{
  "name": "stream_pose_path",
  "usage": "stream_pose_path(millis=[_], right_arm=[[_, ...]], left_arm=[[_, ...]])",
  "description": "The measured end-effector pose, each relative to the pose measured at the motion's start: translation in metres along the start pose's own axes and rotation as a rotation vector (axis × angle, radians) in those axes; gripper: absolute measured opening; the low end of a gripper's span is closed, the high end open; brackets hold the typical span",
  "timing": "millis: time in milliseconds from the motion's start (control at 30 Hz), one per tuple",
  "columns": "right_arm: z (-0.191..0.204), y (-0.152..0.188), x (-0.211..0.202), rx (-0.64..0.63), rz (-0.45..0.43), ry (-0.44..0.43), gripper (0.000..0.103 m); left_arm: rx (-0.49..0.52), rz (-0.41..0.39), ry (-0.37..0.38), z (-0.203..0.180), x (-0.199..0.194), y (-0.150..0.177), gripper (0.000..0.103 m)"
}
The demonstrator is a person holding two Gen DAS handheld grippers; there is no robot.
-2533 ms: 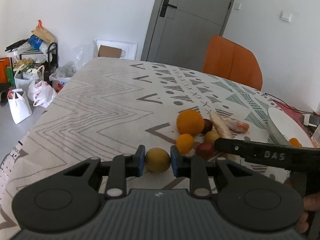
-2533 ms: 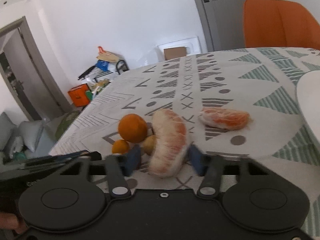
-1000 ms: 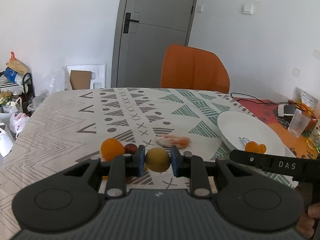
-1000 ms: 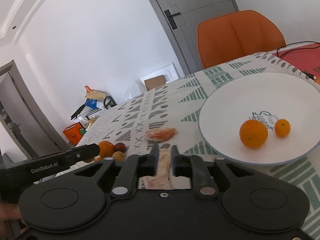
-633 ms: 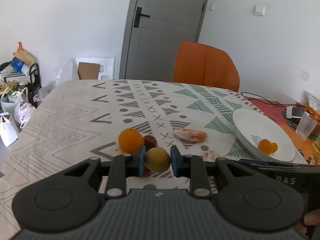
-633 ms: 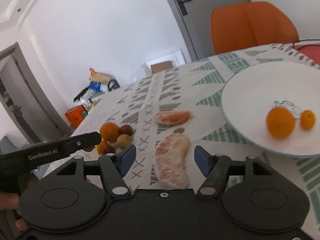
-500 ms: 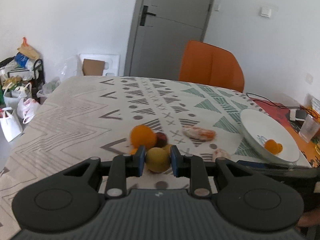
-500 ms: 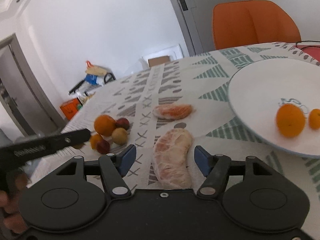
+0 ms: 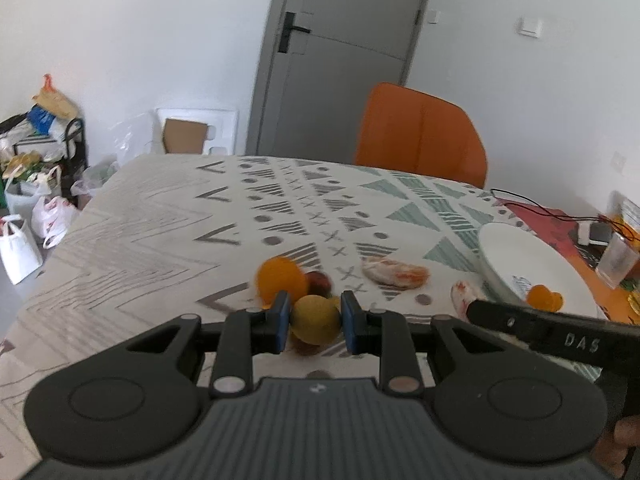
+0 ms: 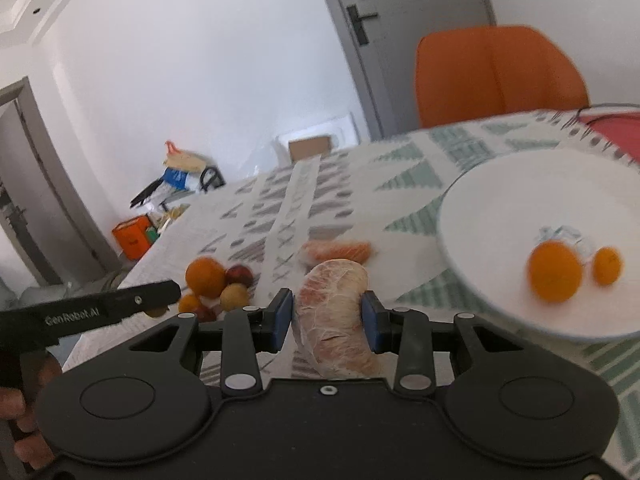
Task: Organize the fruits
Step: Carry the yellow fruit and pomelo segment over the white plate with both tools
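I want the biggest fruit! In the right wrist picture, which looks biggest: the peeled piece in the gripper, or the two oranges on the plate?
1. Peeled pomelo piece, though it's nearest the camera
2. Bigger orange
3. Little orange

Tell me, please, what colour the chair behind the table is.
The chair is orange, clearest in the right wrist view.

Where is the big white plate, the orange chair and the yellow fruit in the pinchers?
white plate (image 10: pixel 520 192): right wrist view, on a bare part of its inside.
orange chair (image 9: pixel 420 136): left wrist view, middle of its backrest.
yellow fruit (image 9: pixel 315 319): left wrist view, middle of its skin, between the left gripper's pads.
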State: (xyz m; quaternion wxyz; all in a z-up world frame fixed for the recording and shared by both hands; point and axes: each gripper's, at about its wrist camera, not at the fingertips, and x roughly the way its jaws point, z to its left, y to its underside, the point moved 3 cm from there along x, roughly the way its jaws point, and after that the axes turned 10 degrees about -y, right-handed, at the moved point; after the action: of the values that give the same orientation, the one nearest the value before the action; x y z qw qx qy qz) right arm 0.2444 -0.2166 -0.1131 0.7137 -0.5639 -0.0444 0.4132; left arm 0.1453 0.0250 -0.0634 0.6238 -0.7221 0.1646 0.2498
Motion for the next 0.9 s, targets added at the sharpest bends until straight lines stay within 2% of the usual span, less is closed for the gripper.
stream_pose_path(millis=[300, 900], right_arm=[[-0.014, -0.011, -0.036, -0.004, -0.08, 0.038, 0.035], [-0.06, -0.008, -0.074, 0.057, -0.15, 0.078, 0.036]], left_arm=[[0.066, -0.03, 0.051, -0.041, -0.005, -0.008, 0.025], [0.158, -0.045, 0.1, -0.106, 0.0, -0.016, 0.025]])
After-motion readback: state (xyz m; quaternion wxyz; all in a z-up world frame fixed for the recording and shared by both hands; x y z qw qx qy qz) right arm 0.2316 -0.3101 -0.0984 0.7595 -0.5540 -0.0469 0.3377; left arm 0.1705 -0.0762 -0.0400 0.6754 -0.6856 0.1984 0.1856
